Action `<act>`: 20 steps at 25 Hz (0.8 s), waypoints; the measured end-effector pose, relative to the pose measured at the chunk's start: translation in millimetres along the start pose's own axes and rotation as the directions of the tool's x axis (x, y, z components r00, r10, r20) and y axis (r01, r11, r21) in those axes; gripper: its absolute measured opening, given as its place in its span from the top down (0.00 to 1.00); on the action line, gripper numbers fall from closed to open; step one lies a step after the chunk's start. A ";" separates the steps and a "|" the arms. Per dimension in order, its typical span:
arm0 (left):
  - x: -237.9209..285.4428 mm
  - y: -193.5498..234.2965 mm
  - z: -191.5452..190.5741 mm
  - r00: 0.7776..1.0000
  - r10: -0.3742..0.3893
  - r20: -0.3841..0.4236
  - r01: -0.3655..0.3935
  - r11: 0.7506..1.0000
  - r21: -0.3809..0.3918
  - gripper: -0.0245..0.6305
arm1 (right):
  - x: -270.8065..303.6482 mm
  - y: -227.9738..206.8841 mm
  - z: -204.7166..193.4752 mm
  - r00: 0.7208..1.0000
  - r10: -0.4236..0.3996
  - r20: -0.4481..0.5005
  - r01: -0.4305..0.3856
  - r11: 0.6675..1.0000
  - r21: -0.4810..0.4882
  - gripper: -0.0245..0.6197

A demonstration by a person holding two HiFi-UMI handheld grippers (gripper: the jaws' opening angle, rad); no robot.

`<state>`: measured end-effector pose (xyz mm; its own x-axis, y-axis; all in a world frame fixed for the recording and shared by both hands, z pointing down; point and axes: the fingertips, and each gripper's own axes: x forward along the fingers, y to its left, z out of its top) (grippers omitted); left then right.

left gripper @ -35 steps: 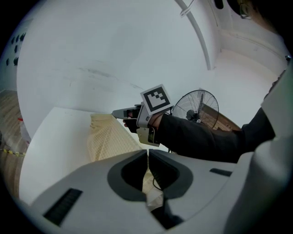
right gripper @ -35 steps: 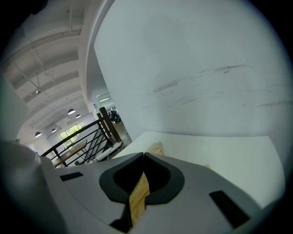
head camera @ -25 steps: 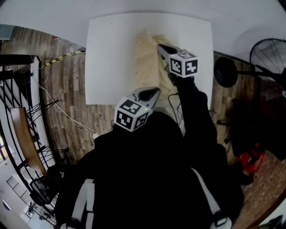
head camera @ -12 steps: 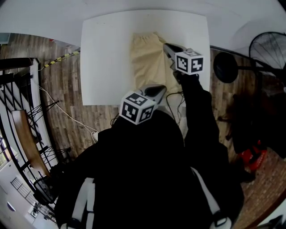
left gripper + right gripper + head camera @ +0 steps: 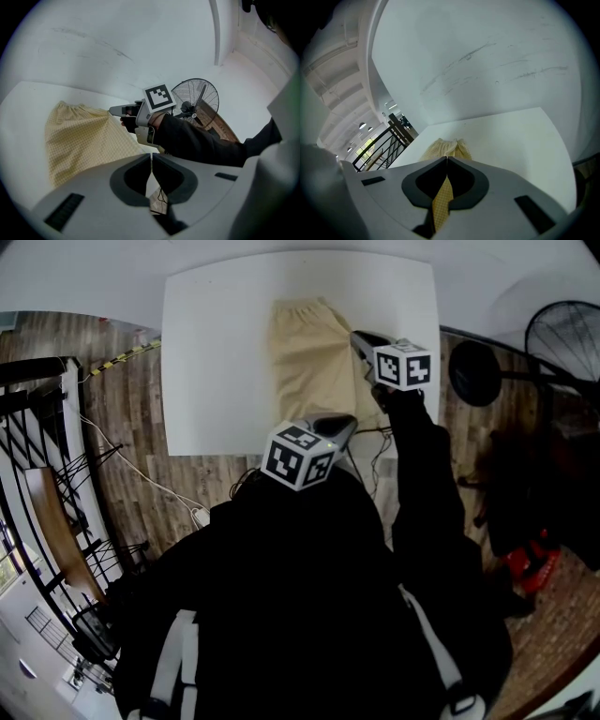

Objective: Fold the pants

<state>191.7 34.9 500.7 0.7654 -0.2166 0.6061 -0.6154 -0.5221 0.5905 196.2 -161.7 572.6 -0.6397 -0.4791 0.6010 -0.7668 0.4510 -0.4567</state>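
Note:
Pale yellow checked pants [image 5: 309, 362] lie lengthwise on the white table [image 5: 216, 362], waistband at the far end and smoothed flat. My right gripper [image 5: 359, 338] is at the pants' right edge, about midway along. It is shut, with a strip of yellow fabric [image 5: 443, 199] pinched between its jaws [image 5: 446, 161]. My left gripper [image 5: 342, 421] is at the table's near edge over the leg ends. Its jaws [image 5: 151, 159] are shut, and the fabric [image 5: 84, 140] runs in under their tips. The left gripper view also shows the right gripper [image 5: 115, 111] at the cloth's edge.
A standing fan [image 5: 562, 338] is to the right of the table, on the wood floor. A black cable [image 5: 375, 442] hangs off the near table edge. A black railing [image 5: 37, 427] runs along the left. The table's left half is bare.
The pants went from bunched and wrinkled to stretched flat. The right gripper shifted right and slightly farther along the edge; the left gripper stayed at the near end.

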 end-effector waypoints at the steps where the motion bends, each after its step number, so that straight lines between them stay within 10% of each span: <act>1: 4.8 -0.5 -1.0 1.000 -0.003 -0.006 0.003 1.000 -0.005 0.94 | 0.4 -3.5 -2.6 1.000 0.000 -0.009 0.000 1.000 -0.003 0.95; 20: 79.6 -2.5 -35.4 0.994 0.014 -0.104 -0.017 1.000 -0.027 0.94 | 5.8 -41.0 -44.4 0.990 -0.036 -0.140 0.023 0.995 -0.092 0.95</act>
<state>247.5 48.1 566.3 0.7331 -0.1369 0.6662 -0.6328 -0.4962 0.5944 226.3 -149.5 623.9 -0.5983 -0.3849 0.7028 -0.7731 0.5076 -0.3802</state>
